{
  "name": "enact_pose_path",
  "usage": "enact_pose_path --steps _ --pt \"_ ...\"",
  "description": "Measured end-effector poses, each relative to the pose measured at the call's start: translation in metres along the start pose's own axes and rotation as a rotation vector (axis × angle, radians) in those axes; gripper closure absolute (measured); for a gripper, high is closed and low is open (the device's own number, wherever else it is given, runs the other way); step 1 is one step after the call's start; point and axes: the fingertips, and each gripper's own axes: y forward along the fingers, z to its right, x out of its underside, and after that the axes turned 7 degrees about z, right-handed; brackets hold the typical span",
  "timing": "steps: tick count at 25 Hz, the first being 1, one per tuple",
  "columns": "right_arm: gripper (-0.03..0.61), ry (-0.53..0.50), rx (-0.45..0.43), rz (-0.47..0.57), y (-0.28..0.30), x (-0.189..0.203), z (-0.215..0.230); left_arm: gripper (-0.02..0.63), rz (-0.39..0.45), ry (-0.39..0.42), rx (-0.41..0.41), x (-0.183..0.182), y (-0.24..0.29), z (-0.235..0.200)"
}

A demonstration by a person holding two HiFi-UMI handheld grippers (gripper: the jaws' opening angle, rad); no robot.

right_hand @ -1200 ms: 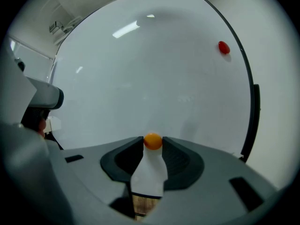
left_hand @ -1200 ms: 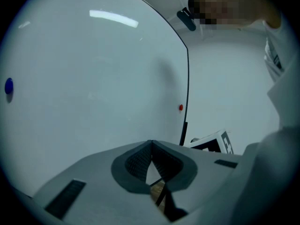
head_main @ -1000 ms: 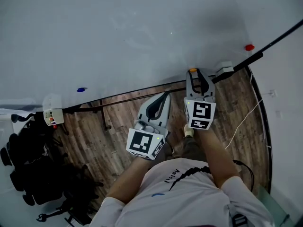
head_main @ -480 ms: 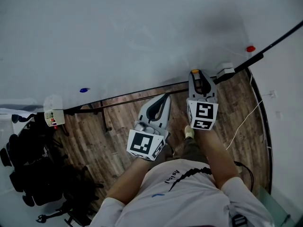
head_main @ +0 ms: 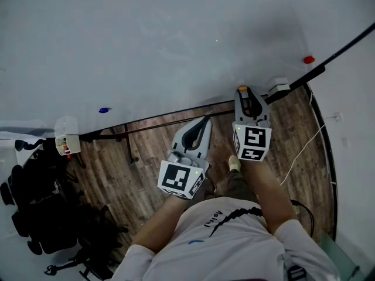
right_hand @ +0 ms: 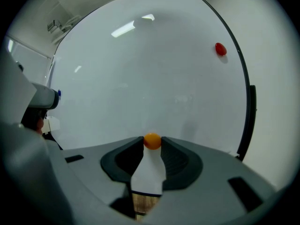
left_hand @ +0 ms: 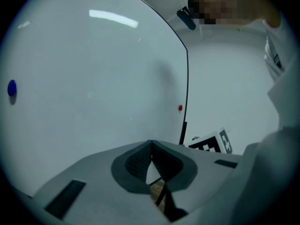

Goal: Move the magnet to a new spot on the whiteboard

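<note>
A small orange magnet (right_hand: 152,141) is pinched at the tips of my right gripper (right_hand: 152,142), held just off the whiteboard (head_main: 176,34). In the head view the same orange magnet (head_main: 241,89) shows at the tip of the right gripper (head_main: 242,91), near the board's lower edge. My left gripper (head_main: 204,119) hangs lower and to the left, its jaws meeting with nothing between them; in its own view the left gripper (left_hand: 151,142) faces the board. A red magnet (head_main: 308,59) and a blue magnet (head_main: 104,110) stick to the board.
A black frame rail (head_main: 176,117) runs under the board above a wooden floor (head_main: 146,151). A white box (head_main: 66,138) hangs at the left of the rail. Dark gear (head_main: 35,215) lies on the floor at lower left. A cable (head_main: 302,151) trails at right.
The right gripper with the orange magnet has drifted slightly right and down along the board's lower edge. The left gripper has barely moved.
</note>
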Motion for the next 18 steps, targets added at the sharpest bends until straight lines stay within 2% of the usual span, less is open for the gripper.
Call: enact_pose_path --steps 7,18 --pt "0.454 0.005 -0.022 -0.015 -0.015 0.000 -0.003 0.601 0.005 0.002 0.012 0.001 -0.001 0.009" --pt "0.454 0.029 -0.073 0.024 -0.054 -0.036 -0.025 0.601 0.042 0.015 0.027 -0.015 -0.019 0.022"
